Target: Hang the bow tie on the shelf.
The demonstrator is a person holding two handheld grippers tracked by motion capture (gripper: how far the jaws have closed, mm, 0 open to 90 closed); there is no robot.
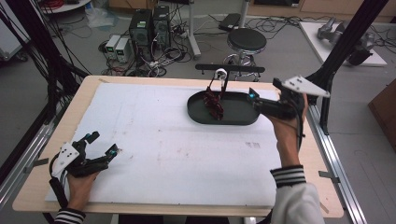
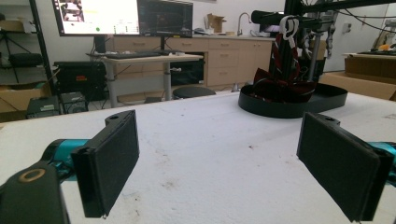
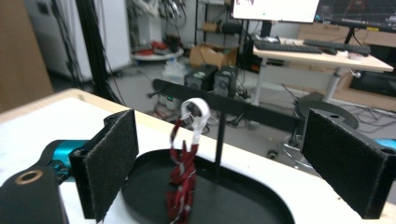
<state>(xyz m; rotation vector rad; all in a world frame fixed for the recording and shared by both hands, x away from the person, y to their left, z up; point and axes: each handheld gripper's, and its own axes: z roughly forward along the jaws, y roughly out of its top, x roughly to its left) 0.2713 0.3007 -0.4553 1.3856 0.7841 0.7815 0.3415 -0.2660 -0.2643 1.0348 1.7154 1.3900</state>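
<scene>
On the far right, we see our right gripper (image 1: 252,96) wide open by the black tray (image 1: 198,114) with the red strap (image 1: 215,103); near left, our left gripper (image 1: 103,144) rests wide open.

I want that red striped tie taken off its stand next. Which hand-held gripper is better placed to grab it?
Probably the right hand-held gripper: it hovers open at the edge of the black oval tray, facing the red striped tie that hangs from the white ring. The left hand-held gripper sits at the table's near left corner, far off.
</scene>
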